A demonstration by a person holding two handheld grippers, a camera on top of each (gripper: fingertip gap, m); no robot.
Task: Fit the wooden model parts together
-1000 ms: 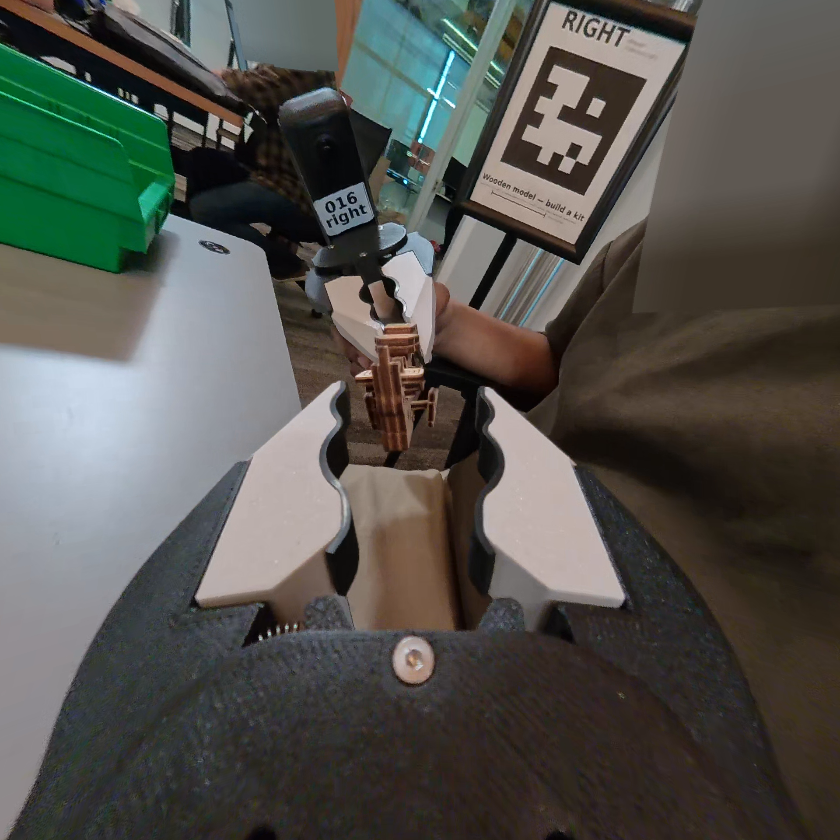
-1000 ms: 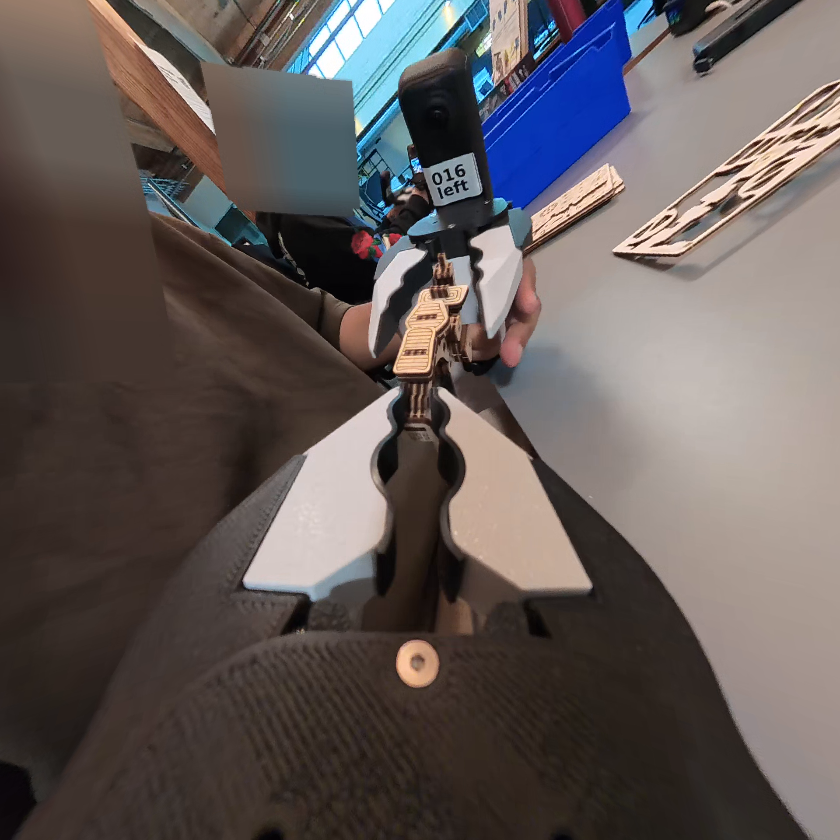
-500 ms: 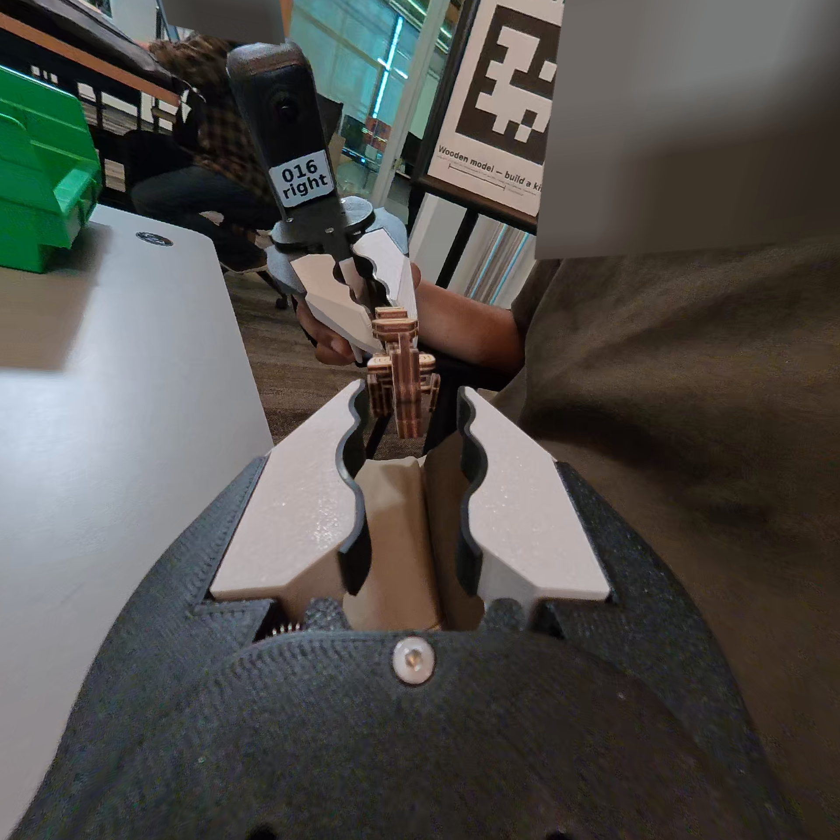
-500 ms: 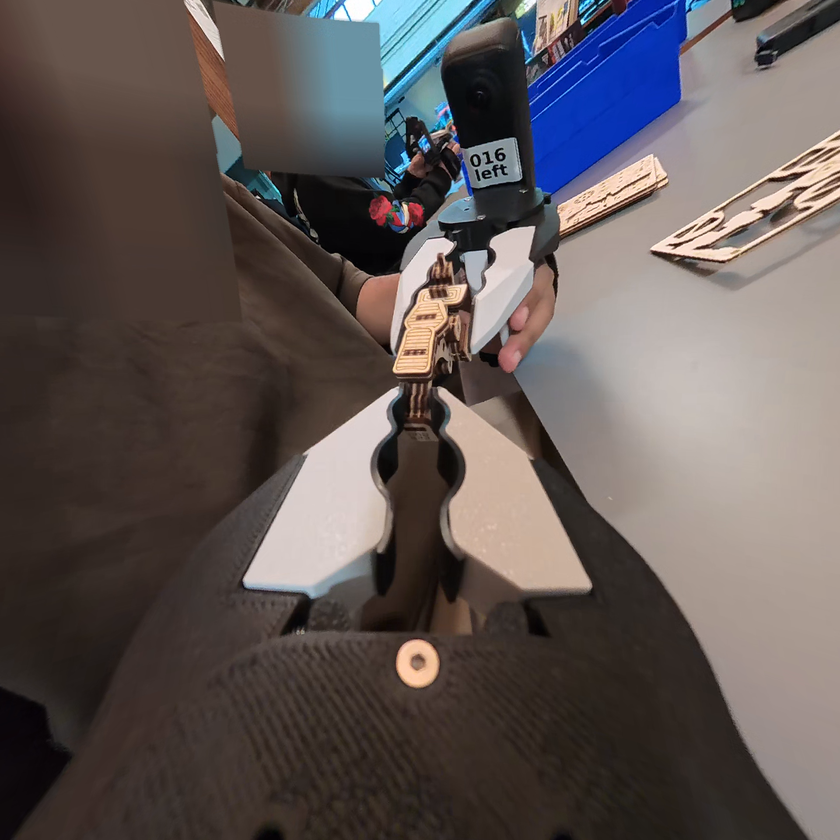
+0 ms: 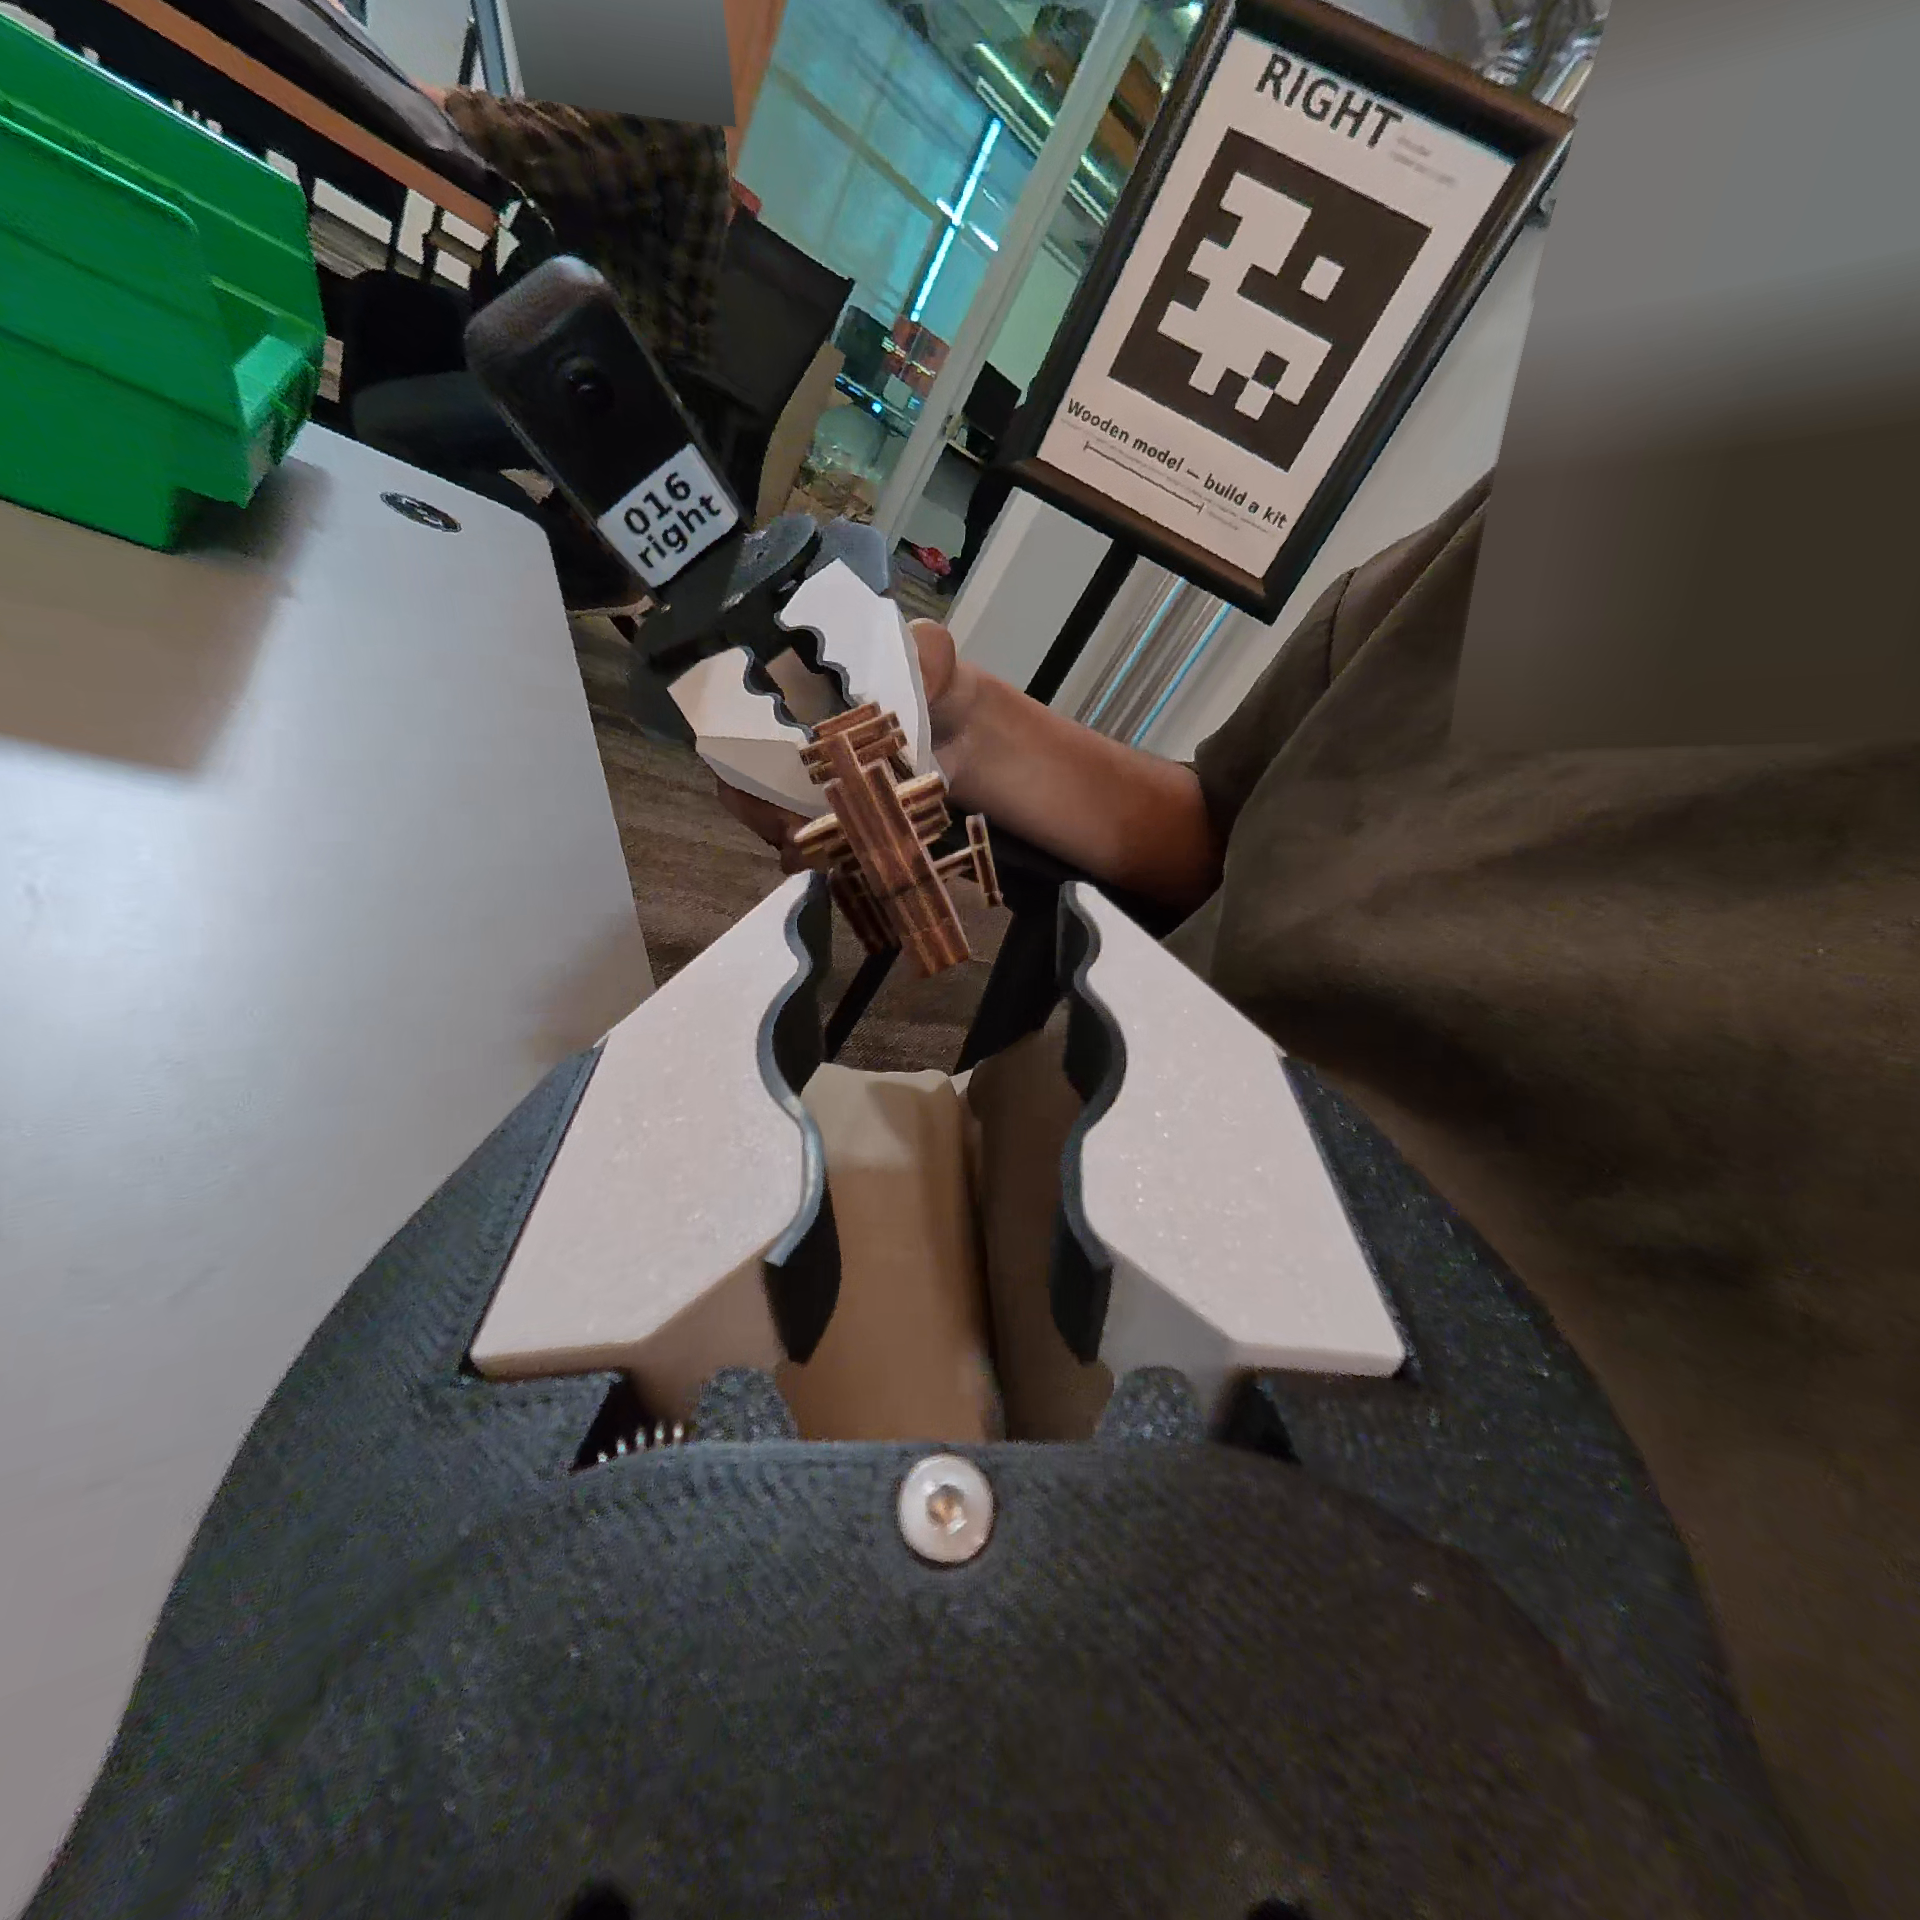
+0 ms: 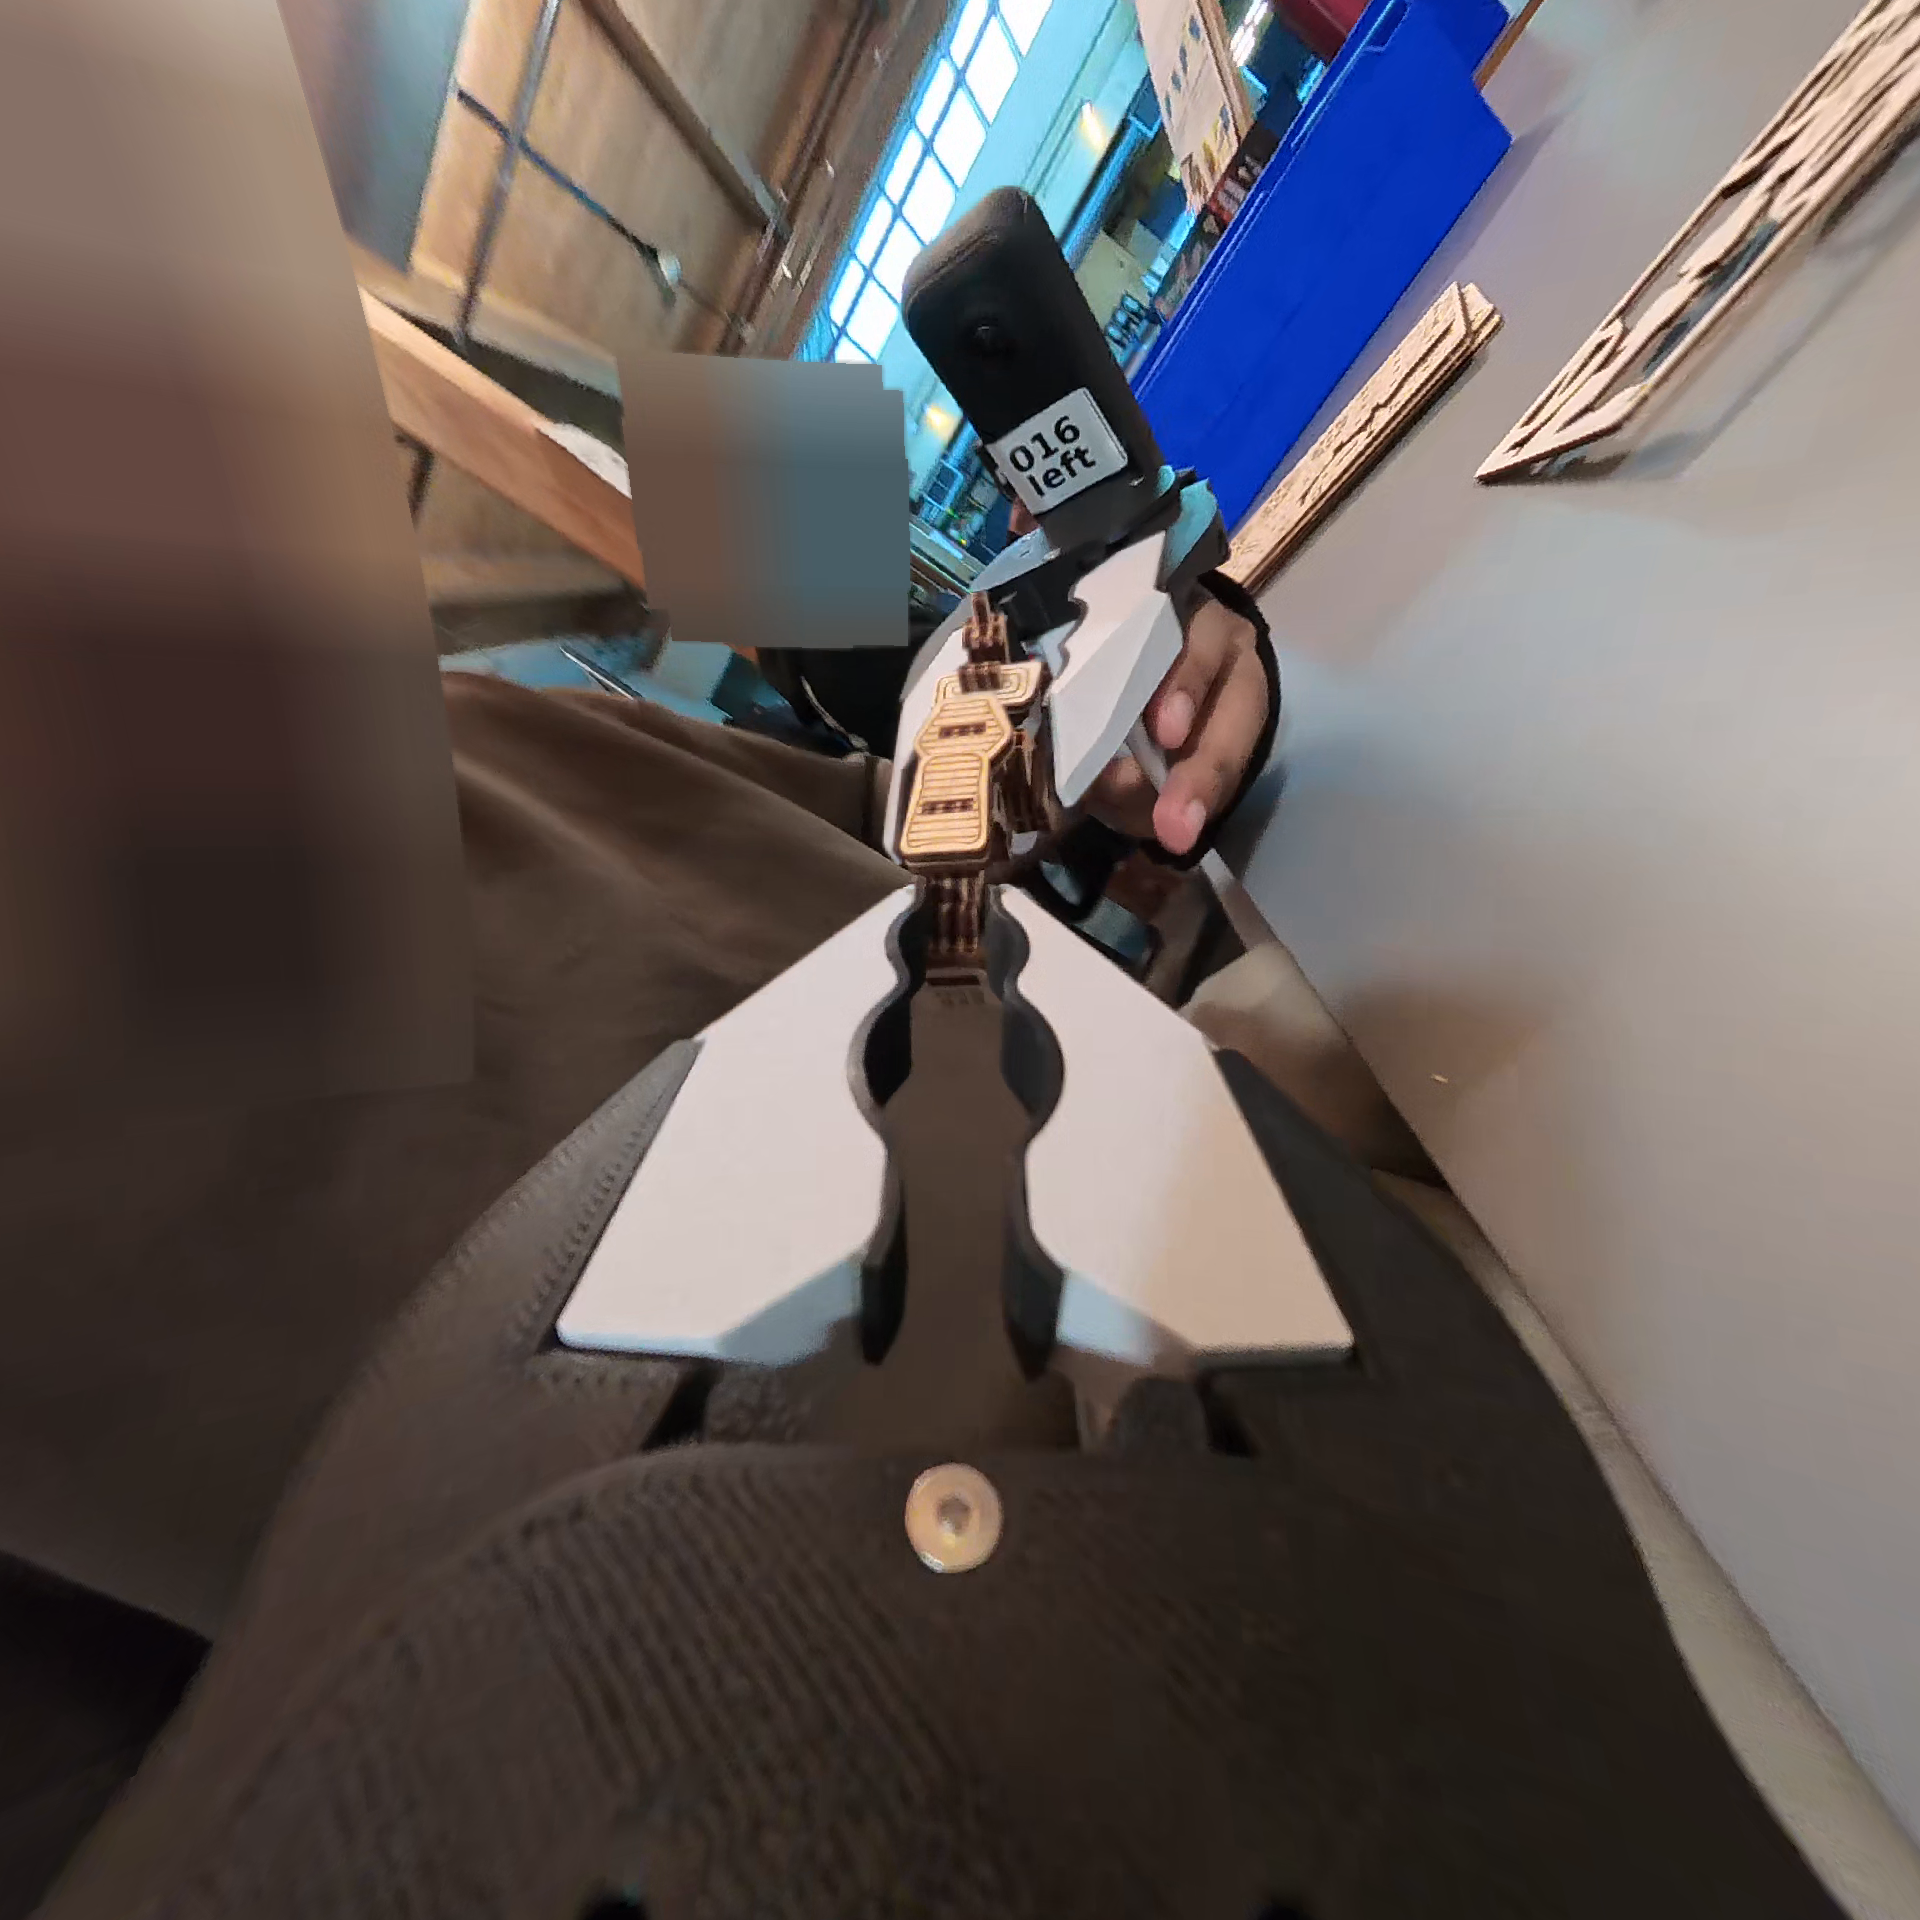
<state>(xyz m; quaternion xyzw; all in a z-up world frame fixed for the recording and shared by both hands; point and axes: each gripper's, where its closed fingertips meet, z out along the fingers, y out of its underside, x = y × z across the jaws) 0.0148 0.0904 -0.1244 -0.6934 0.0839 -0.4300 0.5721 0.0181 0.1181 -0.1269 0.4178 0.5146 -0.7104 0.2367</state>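
A small wooden model [image 6: 961, 774] of slotted plywood pieces is held off the table's near edge, in front of a person's brown shirt. My right gripper [image 6: 956, 925] is shut on one end of it. In the left wrist view the right gripper [image 5: 862, 774] holds the model [image 5: 894, 842] tilted, and its free end reaches between the tips of my left gripper [image 5: 935, 904]. The left gripper's jaws stand apart on either side of the model without touching it. In the right wrist view the left gripper [image 6: 982, 821] sits behind the model, with one finger hidden.
A grey table [image 5: 260, 831] lies to the left with a green bin [image 5: 135, 312] at its back. A framed sign [image 5: 1268, 312] stands behind. The right wrist view shows a blue bin [image 6: 1351, 208], a stack of plywood sheets [image 6: 1371, 416] and a cut-out sheet [image 6: 1714, 281]. My two grippers' fingertips are within a few centimetres of each other.
The right gripper has rolled, so the model now leans diagonally between the left gripper's fingertips. The left gripper stays open and the right stays shut on the model.
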